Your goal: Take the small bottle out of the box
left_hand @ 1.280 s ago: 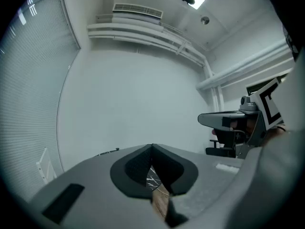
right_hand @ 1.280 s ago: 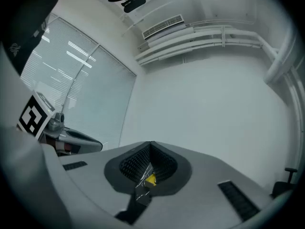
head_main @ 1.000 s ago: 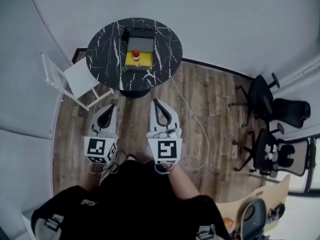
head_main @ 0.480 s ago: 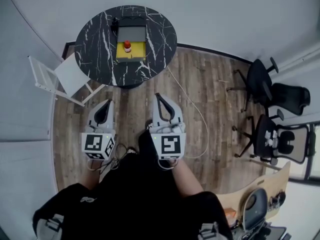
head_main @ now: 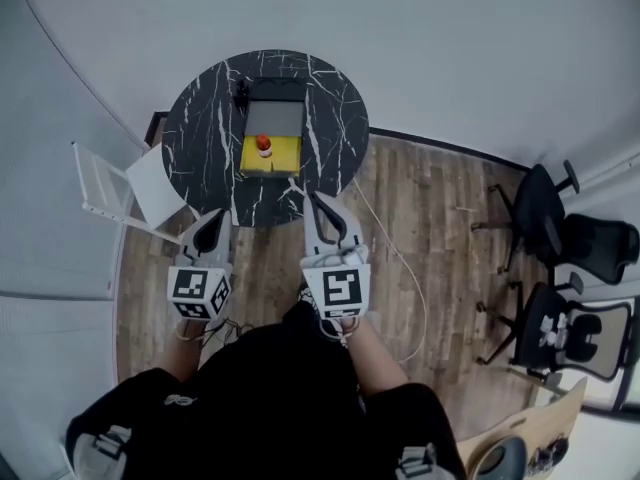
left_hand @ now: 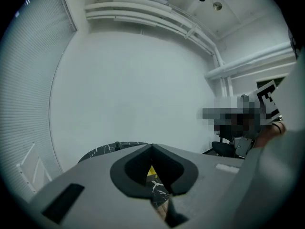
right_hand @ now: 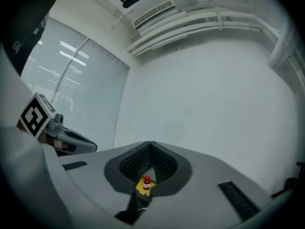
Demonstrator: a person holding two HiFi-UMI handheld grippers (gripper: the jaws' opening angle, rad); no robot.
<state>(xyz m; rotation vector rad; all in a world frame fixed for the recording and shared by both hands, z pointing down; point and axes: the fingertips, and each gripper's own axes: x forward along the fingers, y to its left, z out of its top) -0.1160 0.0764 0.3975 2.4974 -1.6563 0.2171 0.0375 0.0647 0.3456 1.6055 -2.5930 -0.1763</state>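
Note:
A small bottle (head_main: 263,145) with a red cap stands upright in the yellow box (head_main: 278,156), whose grey lid (head_main: 274,119) lies open behind it. The box sits on a round black marble table (head_main: 205,128). Both grippers are held low in front of the person, short of the table. My left gripper (head_main: 222,212) is shut and empty, just off the table's near edge. My right gripper (head_main: 307,200) is also shut and empty, with its tip at the table's near rim. In the right gripper view the bottle (right_hand: 147,183) shows far ahead, below the closed jaws.
A white folding chair (head_main: 125,183) stands left of the table. Black office chairs (head_main: 560,238) are at the far right, and a thin cable (head_main: 405,263) runs across the wooden floor. White walls curve behind the table.
The person has stepped toward the table, so both grippers now lie closer to its near edge. Both stay shut and empty.

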